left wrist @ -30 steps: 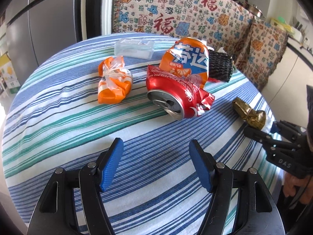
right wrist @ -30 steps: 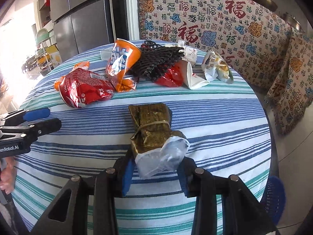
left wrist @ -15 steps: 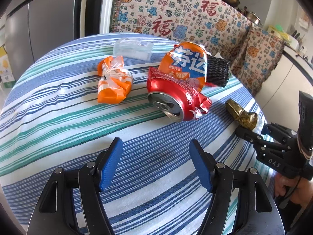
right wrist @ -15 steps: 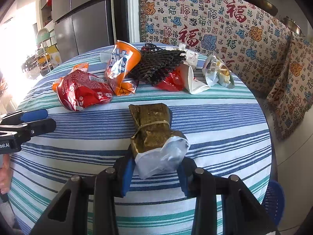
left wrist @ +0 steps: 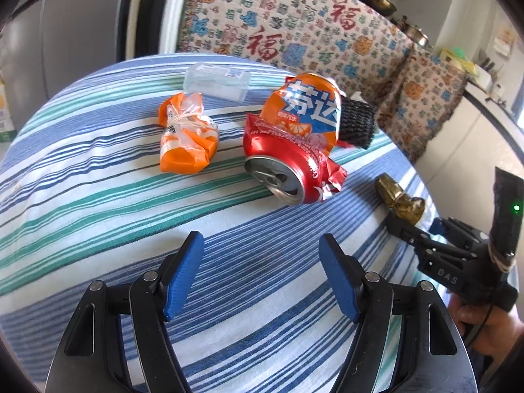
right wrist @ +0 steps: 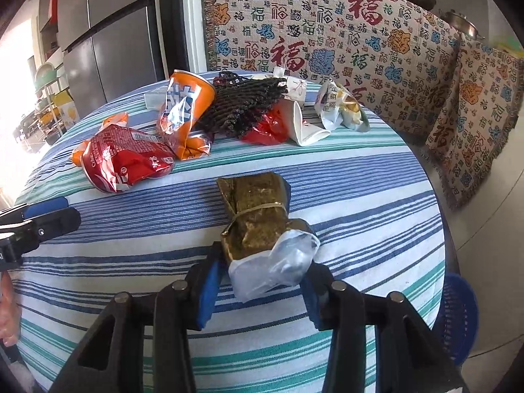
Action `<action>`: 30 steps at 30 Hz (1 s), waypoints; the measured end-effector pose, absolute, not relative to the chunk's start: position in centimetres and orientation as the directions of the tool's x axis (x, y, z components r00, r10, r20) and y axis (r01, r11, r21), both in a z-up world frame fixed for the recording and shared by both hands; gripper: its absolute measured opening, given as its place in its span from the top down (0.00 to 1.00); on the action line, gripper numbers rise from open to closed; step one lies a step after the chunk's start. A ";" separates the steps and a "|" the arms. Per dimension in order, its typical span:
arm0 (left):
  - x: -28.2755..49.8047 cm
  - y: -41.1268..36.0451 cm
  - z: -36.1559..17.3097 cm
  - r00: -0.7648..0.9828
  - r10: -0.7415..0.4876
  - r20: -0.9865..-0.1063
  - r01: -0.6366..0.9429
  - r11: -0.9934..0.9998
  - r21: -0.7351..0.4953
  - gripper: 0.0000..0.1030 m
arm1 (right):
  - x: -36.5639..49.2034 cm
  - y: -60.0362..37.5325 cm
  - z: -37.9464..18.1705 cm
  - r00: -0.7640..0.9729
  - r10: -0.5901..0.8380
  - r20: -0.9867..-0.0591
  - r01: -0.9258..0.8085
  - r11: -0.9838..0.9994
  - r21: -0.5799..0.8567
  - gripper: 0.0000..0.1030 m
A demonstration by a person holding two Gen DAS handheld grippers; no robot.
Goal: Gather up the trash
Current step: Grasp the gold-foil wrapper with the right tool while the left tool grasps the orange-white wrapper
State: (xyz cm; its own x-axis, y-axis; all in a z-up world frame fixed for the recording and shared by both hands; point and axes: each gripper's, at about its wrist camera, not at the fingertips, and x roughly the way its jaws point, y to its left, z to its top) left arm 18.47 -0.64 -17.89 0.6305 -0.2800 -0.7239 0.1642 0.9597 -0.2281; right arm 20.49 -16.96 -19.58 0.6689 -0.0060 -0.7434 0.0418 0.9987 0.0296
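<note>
My right gripper point(right wrist: 262, 266) straddles a leaf-wrapped parcel point(right wrist: 255, 216) with a clear plastic end, which lies on the striped tablecloth point(right wrist: 360, 196). Its jaws are opening, and a thin gap shows at the left pad. My left gripper point(left wrist: 260, 242) hovers over bare cloth, its jaws opening with nothing between them. Ahead of it lie a crushed red can point(left wrist: 288, 170), an orange soda can point(left wrist: 308, 108) and an orange wrapper point(left wrist: 186, 137). The parcel point(left wrist: 398, 199) and the right gripper point(left wrist: 412, 232) show at the right of the left wrist view.
A clear plastic box point(left wrist: 216, 80) and black mesh point(right wrist: 242, 111) lie at the back, with a white paper cup point(right wrist: 301, 124), a red bag point(right wrist: 268, 127) and a crumpled wrapper point(right wrist: 340, 108). A blue basket point(right wrist: 458, 314) stands on the floor right of the table. A patterned sofa cover point(right wrist: 327, 32) is behind.
The right jaws have widened slightly around the parcel, which has stayed put on the cloth. The left gripper has tilted a little, and the cans sit slightly higher in its view.
</note>
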 end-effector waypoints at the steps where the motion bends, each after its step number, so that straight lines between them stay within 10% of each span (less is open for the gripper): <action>1: 18.5 -0.4 -17.8 0.624 -0.258 -0.738 0.175 0.966 -0.189 0.25 | 20.5 -16.9 -19.5 0.657 -0.011 -0.754 0.055 0.998 0.033 0.56; 4: 19.1 0.8 -17.7 0.607 -0.195 -0.771 0.179 0.978 -0.106 0.06 | 20.6 -17.0 -19.5 0.638 -0.012 -0.770 0.062 0.997 0.035 0.45; 9: 22.3 1.5 -18.1 0.598 -0.139 -0.789 0.171 0.984 -0.044 0.06 | 20.9 -18.2 -20.1 0.659 0.004 -0.752 0.045 0.998 0.045 0.20; 21: 27.8 -0.1 -18.5 0.611 -0.059 -0.790 0.170 0.984 0.058 0.18 | 23.2 -18.2 -19.9 0.621 0.059 -0.781 -0.038 0.998 0.046 0.18; 23: 27.7 0.0 -18.3 0.623 -0.062 -0.780 0.169 0.984 0.056 0.40 | 23.0 -18.3 -19.7 0.625 0.072 -0.777 -0.035 0.997 0.064 0.32; 24: 27.7 0.1 -18.2 0.629 -0.067 -0.775 0.171 0.984 0.054 0.50 | 22.9 -18.2 -19.4 0.631 0.078 -0.772 -0.041 0.997 0.068 0.59; 30: 25.9 0.6 -17.9 0.644 -0.076 -0.761 0.160 0.986 0.037 0.55 | 22.4 -18.0 -19.3 0.621 0.084 -0.779 -0.038 0.996 0.077 0.60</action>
State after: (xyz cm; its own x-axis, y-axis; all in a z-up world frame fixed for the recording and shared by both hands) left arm 25.92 0.56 -17.92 0.6442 -0.0759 -0.7611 0.1603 0.9864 0.0373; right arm 22.40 -18.01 -19.26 0.6214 0.0839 -0.7790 -0.0375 0.9963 0.0773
